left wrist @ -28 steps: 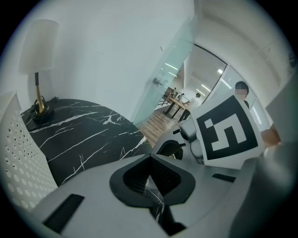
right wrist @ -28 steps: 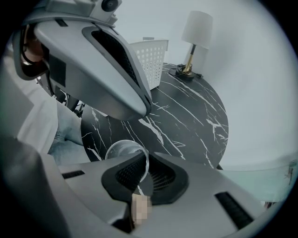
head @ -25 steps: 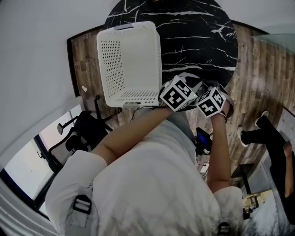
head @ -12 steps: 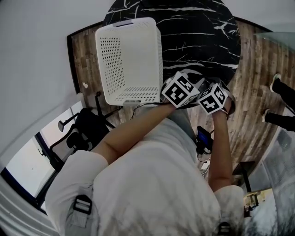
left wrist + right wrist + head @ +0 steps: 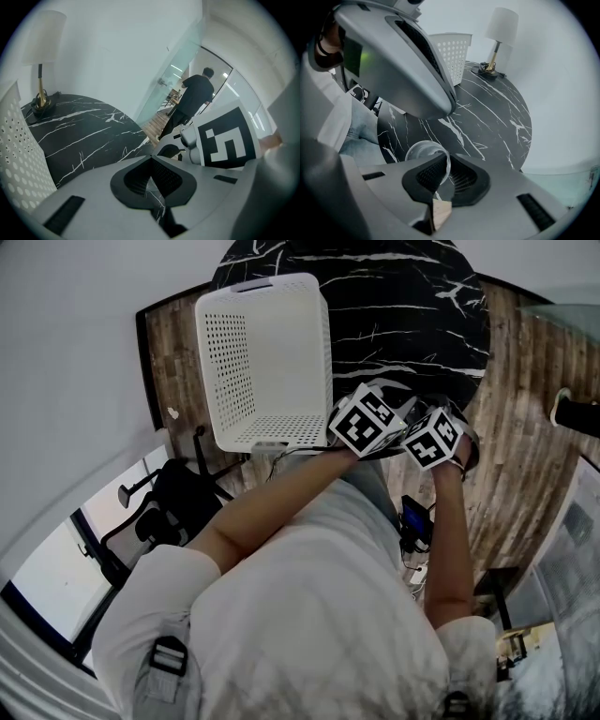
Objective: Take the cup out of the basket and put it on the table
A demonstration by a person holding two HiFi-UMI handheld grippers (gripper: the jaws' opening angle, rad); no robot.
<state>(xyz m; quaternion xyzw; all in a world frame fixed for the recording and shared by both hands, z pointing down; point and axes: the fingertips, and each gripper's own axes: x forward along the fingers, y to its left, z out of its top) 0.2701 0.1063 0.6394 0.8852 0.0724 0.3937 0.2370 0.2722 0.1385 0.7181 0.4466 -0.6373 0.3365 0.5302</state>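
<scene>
A clear glass cup hangs low over the near edge of the black marble table, its rim wall pinched in my right gripper, which is shut on it. The head view hides the cup under the marker cubes. My left gripper is shut with nothing in it; it hovers just left of the right gripper, and its grey body fills the upper left of the right gripper view. The white perforated basket stands on the table's left part, its visible inside bare.
A lamp with a white shade stands at the table's far side beside the basket. A person is at a glass door beyond the table. An office chair sits on the floor below the basket.
Both grippers have crept a little farther over the table edge and then held still. Someone's feet at the right edge have moved out of the head view.
</scene>
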